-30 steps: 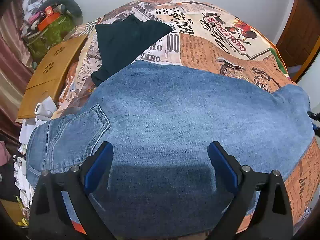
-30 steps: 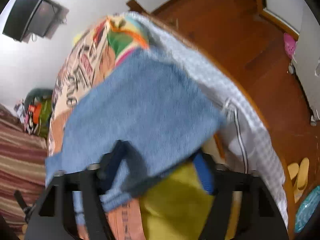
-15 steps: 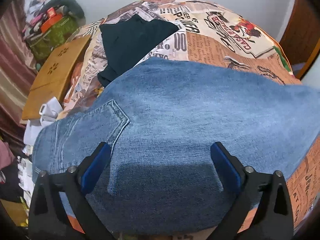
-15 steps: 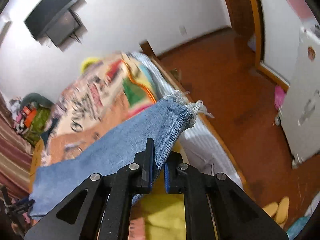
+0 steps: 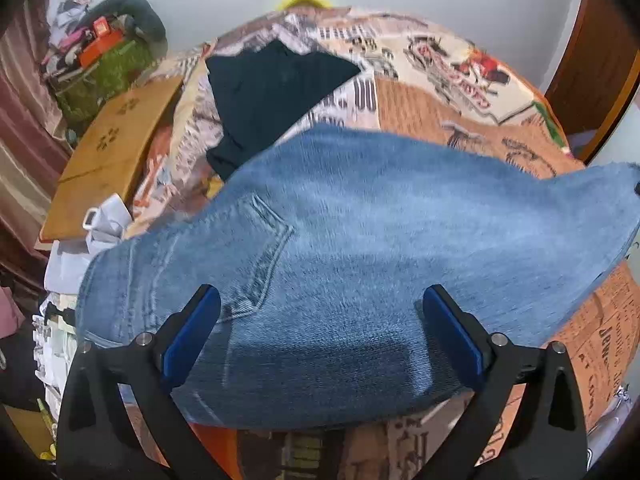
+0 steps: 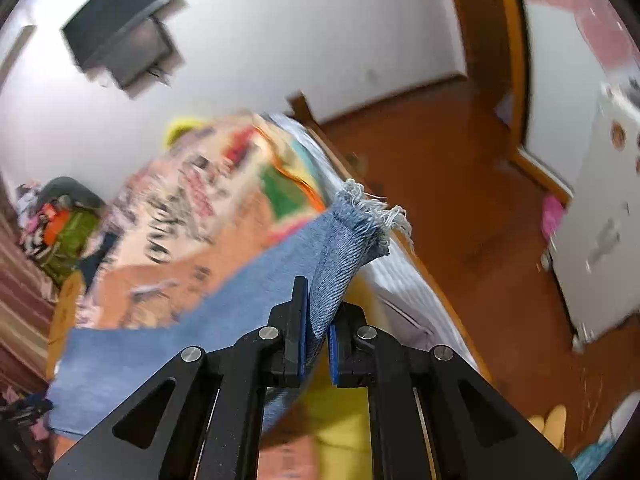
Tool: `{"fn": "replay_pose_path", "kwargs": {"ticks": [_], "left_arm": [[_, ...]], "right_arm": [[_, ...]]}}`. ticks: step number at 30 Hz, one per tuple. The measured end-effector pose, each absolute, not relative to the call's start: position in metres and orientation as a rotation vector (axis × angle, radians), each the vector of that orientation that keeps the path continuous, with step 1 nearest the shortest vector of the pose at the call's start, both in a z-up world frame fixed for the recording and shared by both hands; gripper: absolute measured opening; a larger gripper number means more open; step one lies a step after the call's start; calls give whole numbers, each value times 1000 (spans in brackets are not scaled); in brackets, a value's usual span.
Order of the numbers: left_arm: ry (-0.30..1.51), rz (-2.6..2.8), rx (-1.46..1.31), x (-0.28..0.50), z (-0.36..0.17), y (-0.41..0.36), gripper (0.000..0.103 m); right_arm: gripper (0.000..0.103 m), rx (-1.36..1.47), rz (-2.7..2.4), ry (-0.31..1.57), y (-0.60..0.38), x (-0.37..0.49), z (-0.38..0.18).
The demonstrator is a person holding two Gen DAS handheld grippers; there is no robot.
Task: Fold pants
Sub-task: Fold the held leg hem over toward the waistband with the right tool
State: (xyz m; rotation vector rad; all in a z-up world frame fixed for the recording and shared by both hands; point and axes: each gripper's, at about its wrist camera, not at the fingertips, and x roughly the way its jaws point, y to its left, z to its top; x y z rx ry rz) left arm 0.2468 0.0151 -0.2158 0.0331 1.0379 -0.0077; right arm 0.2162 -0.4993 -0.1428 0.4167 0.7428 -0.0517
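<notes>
Far left, against the striped curtain (image 5: 20,120): a heap of bags and clutter (image 5: 96,56), green and orange among it, topped by a grey roll. Next to it, a wooden board (image 5: 112,160) with cut-out flower holes, lying along the bed's left edge; below that, white papers and a white cup-like object (image 5: 102,220).

On the bed: a printed bedspread (image 5: 440,92) in newspaper and poster patterns, orange, cream and black. A dark folded garment (image 5: 272,92) lies on it toward the far side, touching the upper edge of the jeans.

Centre: the jeans (image 5: 360,240), light blue denim, spread across the near half of the bed, back pocket showing at left. The right-hand end is raised off the bedspread.

Left gripper (image 5: 320,336): fingers wide apart, blue pads on either side, hovering just above the denim; nothing clamped. The denim fills the space in front of it.

Right gripper (image 6: 318,336): fingers together, clamped on the jeans (image 6: 328,264) near the frayed hem (image 6: 372,208), which sticks up past the fingertips. The lifted leg hides part of the bedspread (image 6: 192,200) behind it.

Right of the bed: a pale checked sheet (image 6: 400,280) at the bed's edge, reddish wooden floor (image 6: 460,200), a wooden door frame (image 6: 516,60), a white cabinet (image 6: 600,220). On the wall, upper left in the right wrist view, a dark mounted screen (image 6: 120,32).
</notes>
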Motion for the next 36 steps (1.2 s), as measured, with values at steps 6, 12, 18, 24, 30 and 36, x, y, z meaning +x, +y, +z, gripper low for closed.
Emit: {"fn": "replay_pose_path", "kwargs": {"ticks": [6,12,18,24,30,36], "left_arm": [[932,2,39,245,-188,14,102],[834,28,112,235,-168,17,102],[836,49,102,220,-167,39,102],[853,83,43,212,-171,64,102],[888,96,4,209,-180,76,102],[899,81,20,211,-182,68,102]], "right_arm": [[7,319,111,610,-434,219,-75],[7,272,241,584,-359,235,-54],[7,262,372,621,-285,256,-72],[7,237,514,718,-222,264,-99],[7,147,604,881,-170,266,-144],[18,45,676,1059,-141,247,-184]]}}
